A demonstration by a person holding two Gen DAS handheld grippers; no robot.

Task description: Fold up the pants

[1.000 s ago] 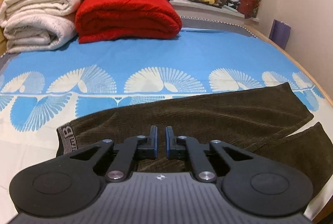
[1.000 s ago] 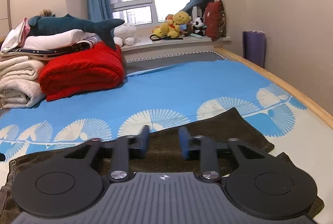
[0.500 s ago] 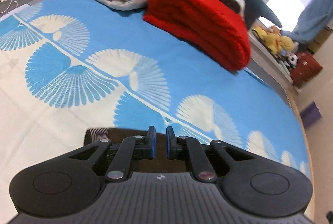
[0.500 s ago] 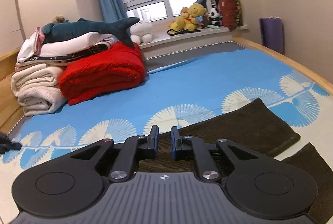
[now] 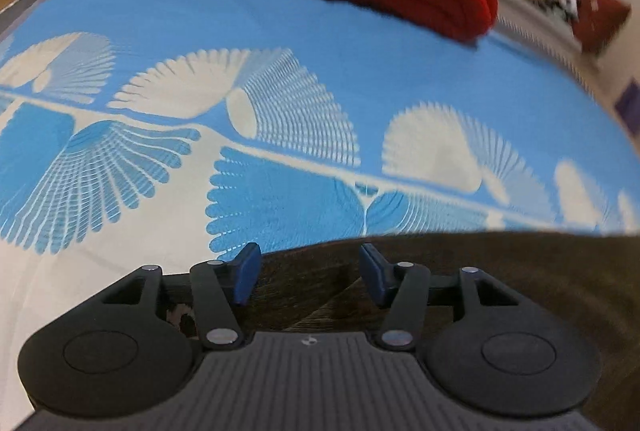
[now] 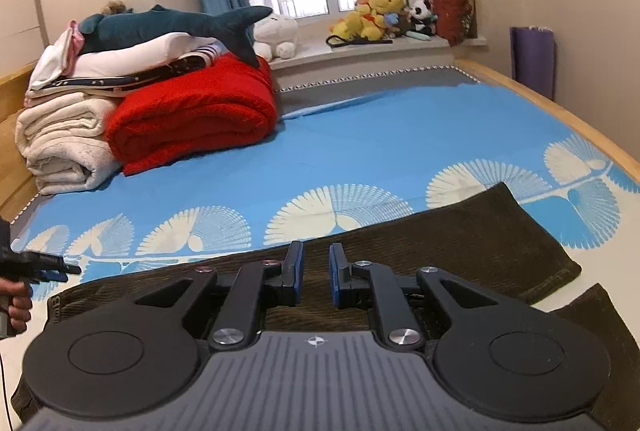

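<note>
Now the left gripper (image 5: 308, 273) stands with its jaws apart, having just been opening, and the dark brown cloth of the pants (image 5: 480, 271) lies under and between the blue pads without being pressed by them. This end is the waistband end of the pants, and the far edge of the cloth runs just past the fingertips onto the blue fan-patterned bedsheet (image 5: 280, 43).

The right gripper (image 6: 316, 277) keeps its jaws narrow, a slim gap between the pads; whether cloth is nipped there I cannot tell. It sits over the middle of the pants (image 6: 460, 235), with both leg ends off to its right.

The step in hand looks like taking hold at the waistband. To do it well, the left pads should go down over the edge so they catch every layer, not only the top one, then close firmly before any lift. Beyond the pants, the red blanket (image 6: 192, 115) and the cream blankets (image 6: 64, 147) are well apart, leaving room.
</note>
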